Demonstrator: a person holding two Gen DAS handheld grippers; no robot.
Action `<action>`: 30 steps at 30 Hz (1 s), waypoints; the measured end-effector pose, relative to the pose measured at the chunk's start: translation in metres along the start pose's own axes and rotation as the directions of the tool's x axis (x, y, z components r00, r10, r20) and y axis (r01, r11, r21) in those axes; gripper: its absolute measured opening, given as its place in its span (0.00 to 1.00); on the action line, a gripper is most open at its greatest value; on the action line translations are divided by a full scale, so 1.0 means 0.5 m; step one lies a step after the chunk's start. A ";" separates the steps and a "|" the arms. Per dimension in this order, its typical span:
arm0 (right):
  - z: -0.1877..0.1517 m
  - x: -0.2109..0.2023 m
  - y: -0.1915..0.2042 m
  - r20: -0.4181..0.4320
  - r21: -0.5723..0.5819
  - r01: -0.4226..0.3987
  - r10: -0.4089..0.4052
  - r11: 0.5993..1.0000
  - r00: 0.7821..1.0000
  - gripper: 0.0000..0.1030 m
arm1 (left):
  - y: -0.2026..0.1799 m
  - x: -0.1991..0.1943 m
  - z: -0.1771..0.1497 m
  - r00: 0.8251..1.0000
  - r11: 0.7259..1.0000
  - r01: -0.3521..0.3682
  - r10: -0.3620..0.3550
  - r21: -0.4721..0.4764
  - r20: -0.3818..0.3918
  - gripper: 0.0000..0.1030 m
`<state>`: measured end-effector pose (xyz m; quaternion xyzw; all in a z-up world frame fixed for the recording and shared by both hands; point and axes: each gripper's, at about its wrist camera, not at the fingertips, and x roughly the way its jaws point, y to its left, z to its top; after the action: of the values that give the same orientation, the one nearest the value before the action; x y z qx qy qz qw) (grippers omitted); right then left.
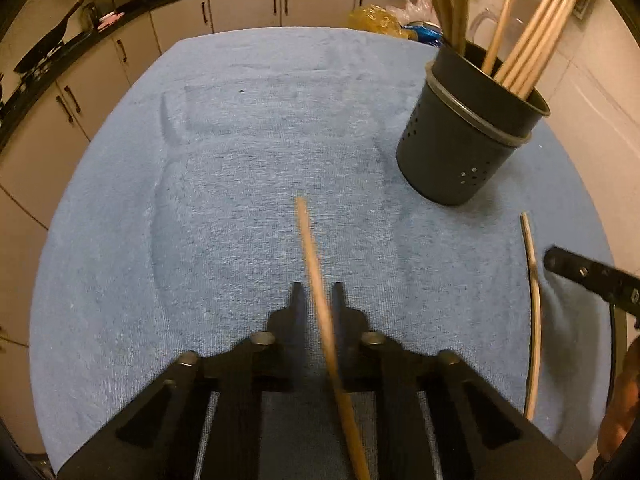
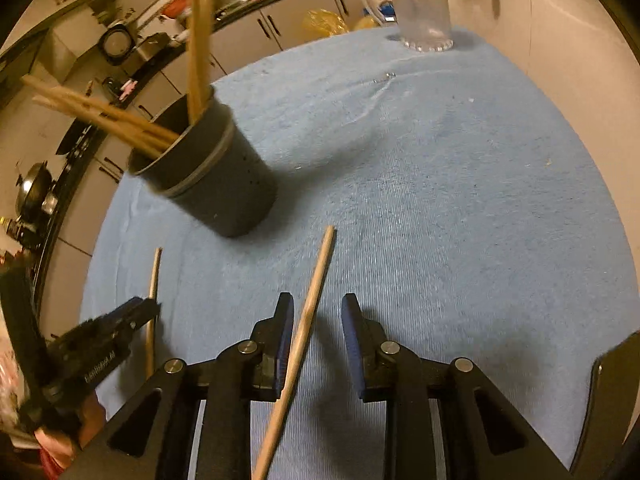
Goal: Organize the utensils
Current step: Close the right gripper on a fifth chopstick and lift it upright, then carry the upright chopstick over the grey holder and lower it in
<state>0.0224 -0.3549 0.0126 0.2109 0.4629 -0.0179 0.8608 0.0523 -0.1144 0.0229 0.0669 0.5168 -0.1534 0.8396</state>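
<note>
A dark grey utensil holder (image 1: 464, 136) stands on the blue towel (image 1: 240, 160) with several wooden chopsticks in it; it also shows in the right wrist view (image 2: 224, 184). My left gripper (image 1: 318, 292) is shut on a wooden chopstick (image 1: 314, 264) that points forward above the towel. My right gripper (image 2: 316, 312) is open around another wooden chopstick (image 2: 308, 312) that lies on the towel between its fingers, close to the left finger. In the left wrist view that chopstick (image 1: 534, 300) lies right of my left gripper, with a right gripper finger (image 1: 588, 276) beside it.
A clear glass pitcher (image 2: 420, 4) stands at the towel's far edge by the wall. Kitchen cabinets and a counter with pans (image 1: 52, 40) run along the left and back. Yellow and blue bags (image 1: 376, 20) lie behind the table.
</note>
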 end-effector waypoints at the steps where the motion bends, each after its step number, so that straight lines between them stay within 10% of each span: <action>1: 0.004 0.006 0.005 -0.006 -0.005 0.000 0.000 1.000 1.000 0.26 | -0.002 0.000 0.001 1.000 1.000 -0.006 0.006 0.004 -0.001 0.08; 8: 0.012 0.041 0.059 -0.042 -0.084 0.107 -0.111 0.991 0.993 0.10 | -0.002 -0.010 -0.004 1.000 1.000 0.024 -0.025 0.020 0.014 0.06; 13: 0.005 0.021 0.066 -0.038 -0.058 0.036 -0.038 0.998 0.999 0.07 | 0.009 -0.059 -0.009 0.994 0.998 0.063 -0.064 0.016 0.084 0.06; 21: -0.031 -0.117 0.106 0.137 -0.103 -0.096 0.110 0.990 0.984 0.06 | 0.016 -0.178 -0.032 0.968 0.995 0.103 -0.102 0.009 0.227 0.06; 30: -0.089 -0.242 0.159 0.359 -0.177 -0.129 0.186 0.976 0.915 0.07 | -0.011 -0.293 -0.058 0.935 0.994 0.108 -0.111 0.028 0.338 0.06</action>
<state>-0.0637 -0.2855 0.1162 0.1750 0.2721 0.0465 0.9451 -0.0354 -0.0843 0.1403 0.0146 0.3668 -0.2116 0.9058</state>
